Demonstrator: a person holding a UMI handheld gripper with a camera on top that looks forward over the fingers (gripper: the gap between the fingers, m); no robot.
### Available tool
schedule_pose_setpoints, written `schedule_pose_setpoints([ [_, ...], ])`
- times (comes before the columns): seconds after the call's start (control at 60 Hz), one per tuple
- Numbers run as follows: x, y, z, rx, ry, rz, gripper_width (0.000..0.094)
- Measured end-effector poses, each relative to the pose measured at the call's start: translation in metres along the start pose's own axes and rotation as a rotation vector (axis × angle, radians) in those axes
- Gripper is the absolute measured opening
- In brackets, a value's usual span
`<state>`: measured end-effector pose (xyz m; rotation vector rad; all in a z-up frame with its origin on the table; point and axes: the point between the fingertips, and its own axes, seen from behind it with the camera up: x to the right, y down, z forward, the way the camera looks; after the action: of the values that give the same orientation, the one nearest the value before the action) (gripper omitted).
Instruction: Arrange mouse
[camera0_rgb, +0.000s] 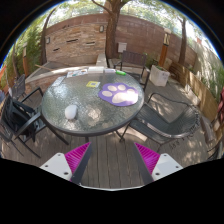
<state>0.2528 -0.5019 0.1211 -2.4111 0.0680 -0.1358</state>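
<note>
A small white mouse (71, 111) lies on the left part of a round glass patio table (95, 120). A purple mouse pad (121, 94) with a white paw print rests on the far right part of the tabletop, apart from the mouse. My gripper (112, 152) is held back from the table over the wooden deck, open, with nothing between its magenta pads (78, 157). The table and everything on it stand well beyond the fingers.
Metal chairs ring the table: one at the left (22, 115), one at the right (165, 120), one at the far side (130, 62). A small flat green item (92, 85) lies near the pad. A brick wall (80, 40) and a tree trunk (110, 25) stand behind.
</note>
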Motion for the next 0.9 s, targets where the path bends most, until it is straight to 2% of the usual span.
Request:
schedule_pose_setpoints([
  [0.2,-0.121,-0.039,0.089,0.102,-0.112,0.055,0.0852],
  [0.333,-0.181,-0.077,0.153,0.166,-0.144,0.003,0.085],
  [0.5,-0.218,-0.089,0.218,0.147,-0.131,-0.064,0.083],
  [0.6,-0.227,-0.086,0.241,0.126,-0.134,-0.061,0.0764],
  [0.683,-0.224,-0.091,0.241,0.129,-0.14,-0.034,0.0604],
  [0.717,-0.222,-0.089,0.242,0.125,-0.137,-0.042,0.0503],
  [0.9,-0.228,-0.088,0.244,0.113,-0.164,-0.072,0.0392],
])
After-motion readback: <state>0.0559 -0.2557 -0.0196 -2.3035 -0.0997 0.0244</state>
